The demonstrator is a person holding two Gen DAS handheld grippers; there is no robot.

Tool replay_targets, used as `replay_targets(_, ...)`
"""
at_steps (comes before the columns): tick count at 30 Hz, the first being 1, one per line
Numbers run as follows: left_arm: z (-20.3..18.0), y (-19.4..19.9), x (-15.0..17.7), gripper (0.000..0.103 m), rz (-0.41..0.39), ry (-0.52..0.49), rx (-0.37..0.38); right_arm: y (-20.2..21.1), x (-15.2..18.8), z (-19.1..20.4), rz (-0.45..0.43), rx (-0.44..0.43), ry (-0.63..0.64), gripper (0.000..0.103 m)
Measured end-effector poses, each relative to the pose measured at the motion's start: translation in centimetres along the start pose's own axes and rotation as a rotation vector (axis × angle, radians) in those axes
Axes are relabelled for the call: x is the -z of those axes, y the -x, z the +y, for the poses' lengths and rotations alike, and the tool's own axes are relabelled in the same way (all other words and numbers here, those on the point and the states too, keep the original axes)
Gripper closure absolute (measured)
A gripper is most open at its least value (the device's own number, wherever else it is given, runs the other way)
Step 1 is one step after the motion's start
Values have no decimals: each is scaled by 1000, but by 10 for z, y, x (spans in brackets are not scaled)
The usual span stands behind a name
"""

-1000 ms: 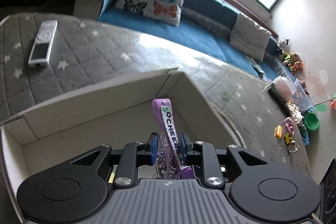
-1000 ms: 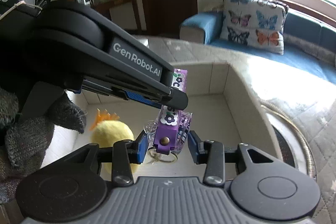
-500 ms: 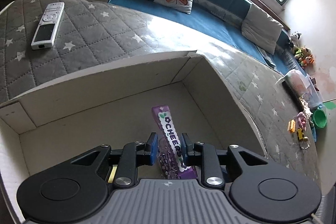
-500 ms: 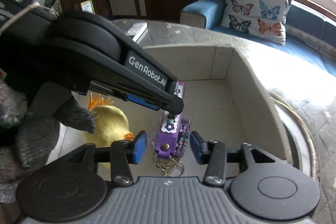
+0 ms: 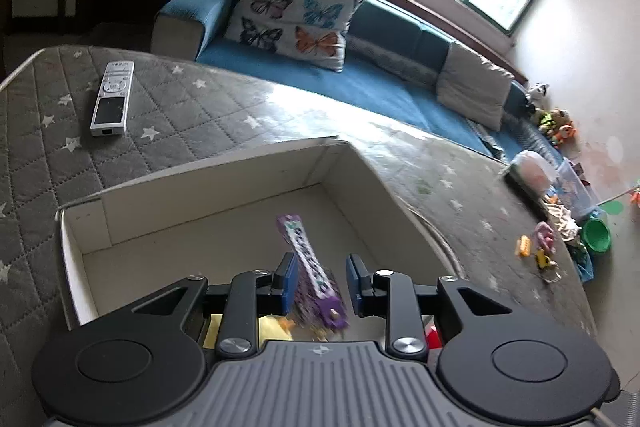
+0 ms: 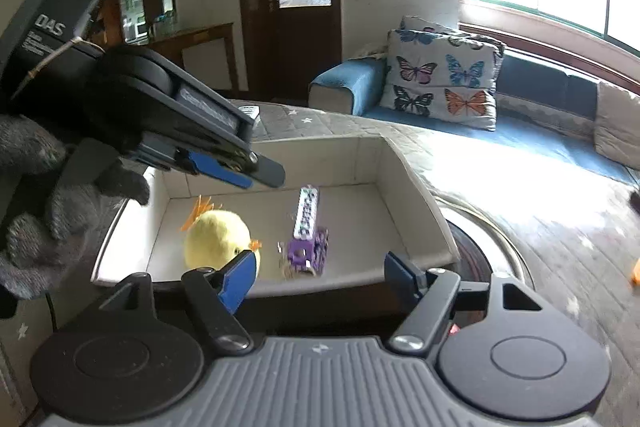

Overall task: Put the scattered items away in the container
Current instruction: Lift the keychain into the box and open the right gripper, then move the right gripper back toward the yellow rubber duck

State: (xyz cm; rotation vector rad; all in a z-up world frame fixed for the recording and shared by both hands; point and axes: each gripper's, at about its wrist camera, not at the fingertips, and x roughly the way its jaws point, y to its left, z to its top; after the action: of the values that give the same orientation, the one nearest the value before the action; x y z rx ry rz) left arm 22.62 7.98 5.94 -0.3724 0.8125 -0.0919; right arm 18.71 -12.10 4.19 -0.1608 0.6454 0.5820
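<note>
My left hand-held gripper (image 5: 318, 285) sits at lower centre of its view, tilted down over the white box (image 5: 224, 183), fingers spread with the purple keychain strap (image 5: 310, 269) seen between them but not pinched. In the right view that strap (image 6: 306, 227) lies flat on the box floor, just right of the yellow plush chick (image 6: 218, 243). My right hand-held gripper (image 6: 320, 277) hangs at the box's near rim (image 6: 412, 171), fingers wide apart and empty. A gloved hand (image 6: 52, 211) at the left edge holds the left tool. A remote (image 5: 112, 99) lies on the grey quilt, upper left.
</note>
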Motion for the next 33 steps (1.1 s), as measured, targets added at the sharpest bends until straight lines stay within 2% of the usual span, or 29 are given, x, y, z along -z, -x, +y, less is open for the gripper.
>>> replay_targets(4, -14, 15, 16, 74, -15, -39, 20, 23, 16, 0, -12, 25, -16, 26)
replay_targets(14, -42, 32, 65, 73, 1, -121, 50, 59, 63, 4, 16, 64, -57, 11)
replay_targets(22, -44, 26, 96, 73, 55, -125, 41, 70, 98, 7, 50, 70, -104, 10)
replay_targets(33, -44, 20, 113, 73, 96, -113, 37, 63, 107, 11, 65, 59, -136, 13)
